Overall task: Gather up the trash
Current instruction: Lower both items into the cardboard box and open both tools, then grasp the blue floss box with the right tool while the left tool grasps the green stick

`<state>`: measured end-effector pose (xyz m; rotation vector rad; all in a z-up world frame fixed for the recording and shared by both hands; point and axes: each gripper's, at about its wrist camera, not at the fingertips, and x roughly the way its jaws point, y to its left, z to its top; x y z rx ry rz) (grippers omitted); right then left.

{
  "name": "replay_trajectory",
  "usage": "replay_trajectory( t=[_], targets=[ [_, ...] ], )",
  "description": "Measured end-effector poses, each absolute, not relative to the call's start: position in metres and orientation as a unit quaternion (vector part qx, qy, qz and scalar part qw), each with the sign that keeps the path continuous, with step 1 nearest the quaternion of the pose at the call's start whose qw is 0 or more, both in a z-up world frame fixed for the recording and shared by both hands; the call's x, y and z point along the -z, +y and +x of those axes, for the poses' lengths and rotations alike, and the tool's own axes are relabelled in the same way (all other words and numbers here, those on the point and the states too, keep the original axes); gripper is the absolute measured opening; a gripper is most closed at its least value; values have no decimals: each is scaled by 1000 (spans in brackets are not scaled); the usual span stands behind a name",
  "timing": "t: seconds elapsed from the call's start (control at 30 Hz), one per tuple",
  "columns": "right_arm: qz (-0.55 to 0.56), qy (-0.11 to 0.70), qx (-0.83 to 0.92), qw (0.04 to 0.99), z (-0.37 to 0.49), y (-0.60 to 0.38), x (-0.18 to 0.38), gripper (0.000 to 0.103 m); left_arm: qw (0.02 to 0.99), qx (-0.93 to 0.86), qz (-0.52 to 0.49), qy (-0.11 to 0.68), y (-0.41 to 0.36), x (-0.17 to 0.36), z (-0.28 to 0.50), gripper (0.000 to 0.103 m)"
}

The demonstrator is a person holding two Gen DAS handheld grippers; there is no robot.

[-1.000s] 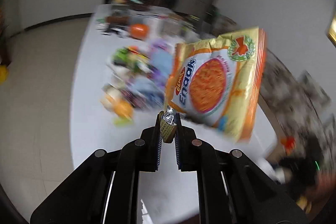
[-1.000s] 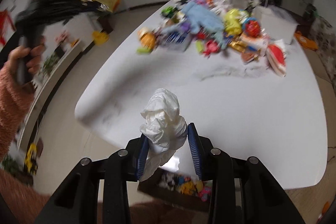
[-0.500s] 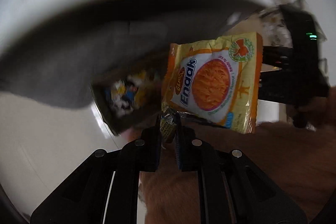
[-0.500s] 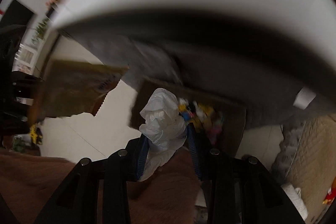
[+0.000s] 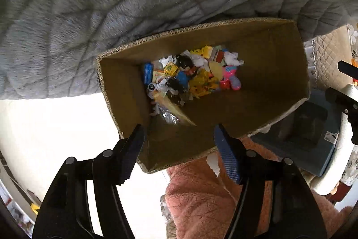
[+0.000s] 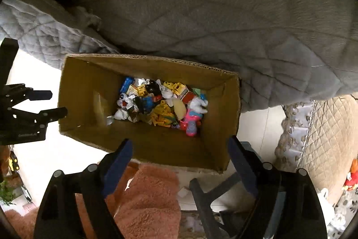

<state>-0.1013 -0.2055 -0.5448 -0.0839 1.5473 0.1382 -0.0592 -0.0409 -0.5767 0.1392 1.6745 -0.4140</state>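
Left wrist view first: the left gripper (image 5: pixel 179 142) stands wide apart with nothing between its 2 blue pads, poised directly above the near edge of the cardboard box (image 5: pixel 279 55). Straight below it, against the box's near-left inner wall, a yellow snack packet (image 5: pixel 172 110) lies slanted, its silvery inside partly showing. Beyond that, across the box floor, sits the heap of collected trash (image 5: pixel 192 77): crumpled white tissues, small coloured toys, a pink piece at the heap's right end. Outside the box, a grey quilted cover (image 5: pixel 111 3) hangs behind its far wall, pale floor lies to its left, and a pink fleecy garment (image 5: pixel 201 198) shows just under its near rim.

From the right wrist, the right gripper (image 6: pixel 180 150) is likewise spread wide and empty, hovering above the box's near wall (image 6: pixel 156 149). A crumpled white tissue (image 6: pixel 120 114) rests at the left end of the heap (image 6: pixel 161 104). The other claw (image 6: pixel 48 104) appears at the box's left rim, parted too.

My reading is that the drop step is finished for both hands: the task's trash now lies inside the box, none in either claw. The next move, as I judge it, calls for lifting both grippers clear of the box rim and swinging away toward wherever more rubbish lies, none of which is visible here. Both claws are already wide enough for another grasp. Care is needed not to catch the box's near wall on the way up.
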Motion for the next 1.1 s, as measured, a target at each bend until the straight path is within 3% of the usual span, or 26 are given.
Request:
replay_trajectory(
  t=[0.17,0.37,0.47,0.53,0.73,0.83,0.93,1.1],
  targets=[
    [-25,665,-118,737,-111,-195,457,83,665,216,22,714,-22,501,-73,65],
    [22,558,-229,797,-99,-167,300,83,736,248,-6,630,2,367,-91,84],
    [7,489,-239,839,-66,-148,249,94,780,225,-25,584,20,308,-97,88],
    [14,450,-242,860,-24,-132,228,94,808,196,-43,554,36,277,-94,88],
    [39,440,-202,874,125,-66,226,94,849,125,-71,508,74,234,-89,88],
    [1,450,-165,878,188,-31,238,91,852,102,-92,505,90,231,-88,88],
    [-21,474,-126,871,235,-8,256,81,858,82,-101,496,103,224,-89,88],
    [-60,498,-75,862,279,-3,274,81,860,66,-114,492,117,225,-91,88]
  ],
)
